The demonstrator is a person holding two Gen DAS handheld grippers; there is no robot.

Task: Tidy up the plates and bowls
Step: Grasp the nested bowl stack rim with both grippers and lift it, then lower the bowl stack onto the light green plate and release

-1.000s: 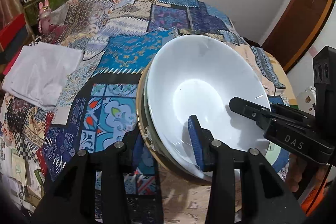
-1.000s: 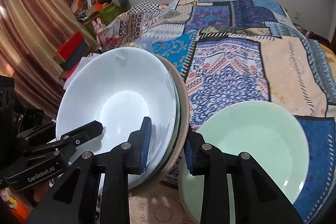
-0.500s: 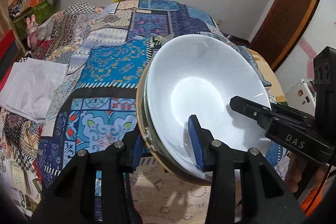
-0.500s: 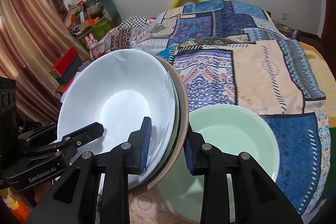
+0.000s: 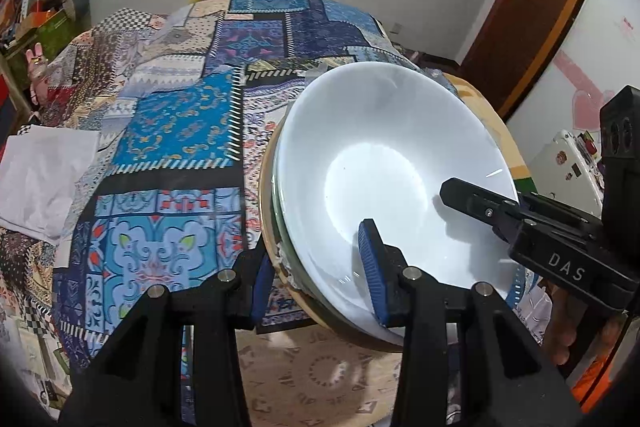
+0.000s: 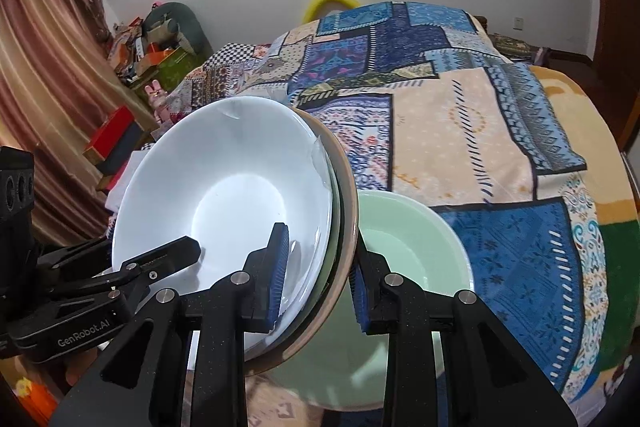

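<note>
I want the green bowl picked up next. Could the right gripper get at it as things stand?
Probably not: the right gripper is clamped on the stack of dishes, though the green bowl lies uncovered just beyond it.

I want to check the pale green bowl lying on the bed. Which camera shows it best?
The right wrist view: the pale green round bowl lies on the patchwork bedspread, its rim and inside visible right of the right claw. In the left wrist view the held stack of white dishes fills that side; the green bowl is unseen.
</note>
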